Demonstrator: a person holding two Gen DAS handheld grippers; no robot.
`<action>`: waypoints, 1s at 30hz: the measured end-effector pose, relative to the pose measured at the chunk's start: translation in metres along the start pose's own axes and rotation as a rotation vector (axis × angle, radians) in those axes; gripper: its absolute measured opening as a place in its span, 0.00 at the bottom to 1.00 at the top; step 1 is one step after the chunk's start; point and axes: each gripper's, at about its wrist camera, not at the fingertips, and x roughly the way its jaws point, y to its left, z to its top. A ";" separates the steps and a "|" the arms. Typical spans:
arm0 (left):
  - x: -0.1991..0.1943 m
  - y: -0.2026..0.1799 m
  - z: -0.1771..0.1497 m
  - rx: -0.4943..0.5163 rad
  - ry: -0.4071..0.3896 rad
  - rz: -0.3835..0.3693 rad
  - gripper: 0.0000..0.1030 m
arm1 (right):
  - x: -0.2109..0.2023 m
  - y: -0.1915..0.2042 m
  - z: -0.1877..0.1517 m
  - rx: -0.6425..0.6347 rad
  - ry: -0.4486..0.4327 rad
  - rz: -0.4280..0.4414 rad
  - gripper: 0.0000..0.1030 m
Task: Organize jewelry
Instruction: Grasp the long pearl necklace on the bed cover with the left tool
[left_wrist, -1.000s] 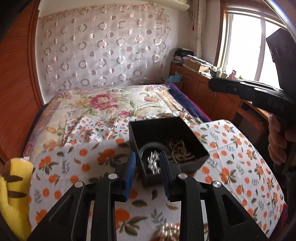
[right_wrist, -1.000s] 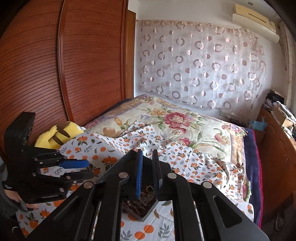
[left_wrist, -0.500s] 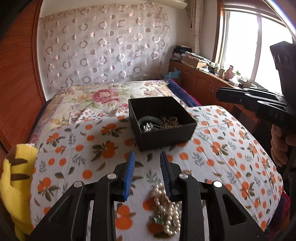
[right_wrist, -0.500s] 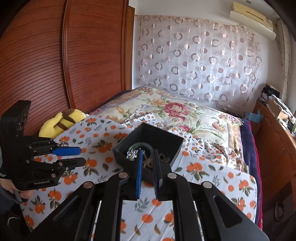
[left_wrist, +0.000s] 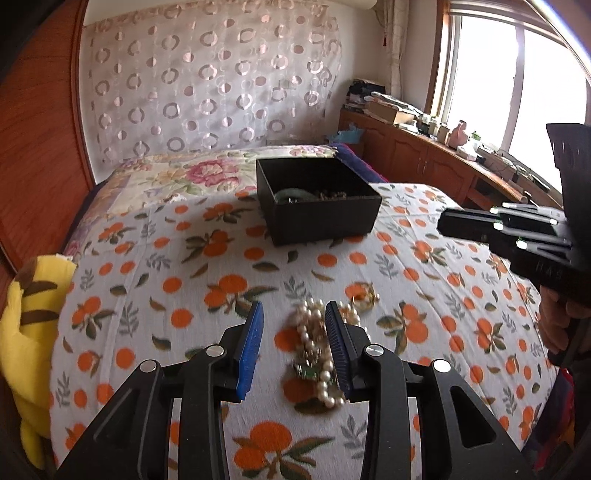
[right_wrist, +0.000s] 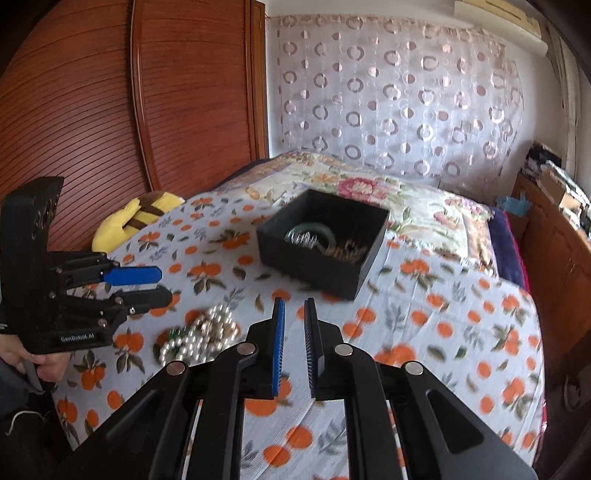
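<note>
A black open box (left_wrist: 317, 201) sits on the orange-print cloth (left_wrist: 192, 280) and holds a green bangle (right_wrist: 314, 230), a silver piece and a brownish chain (right_wrist: 347, 251). A pearl necklace (left_wrist: 314, 347) with a green bit lies in a heap on the cloth, a gold piece (left_wrist: 364, 295) just beyond it. My left gripper (left_wrist: 293, 314) is open and empty, hovering just above the pearls. My right gripper (right_wrist: 294, 310) is open a narrow gap and empty, over bare cloth on the near side of the box (right_wrist: 321, 240); the pearls (right_wrist: 199, 332) lie to its left.
A yellow striped plush toy (left_wrist: 26, 332) lies at the cloth's left edge. A floral bedspread (left_wrist: 207, 170) stretches behind the box. A wooden wardrobe (right_wrist: 110, 110) stands on the left, a wooden cabinet with clutter (left_wrist: 424, 147) under the window on the right.
Both grippers have pulled back from the box toward the near edge of the cloth. The left one has come to hover over the pearl necklace; the silver piece stays in the box.
</note>
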 end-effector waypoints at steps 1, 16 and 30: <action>0.000 0.000 -0.003 0.000 0.006 0.000 0.32 | 0.001 0.001 -0.005 0.011 0.007 0.002 0.12; 0.013 -0.010 -0.028 0.021 0.093 -0.028 0.32 | 0.010 0.014 -0.048 0.039 0.066 0.026 0.12; 0.019 -0.018 -0.036 0.042 0.140 -0.046 0.06 | 0.018 0.018 -0.055 0.030 0.093 0.032 0.12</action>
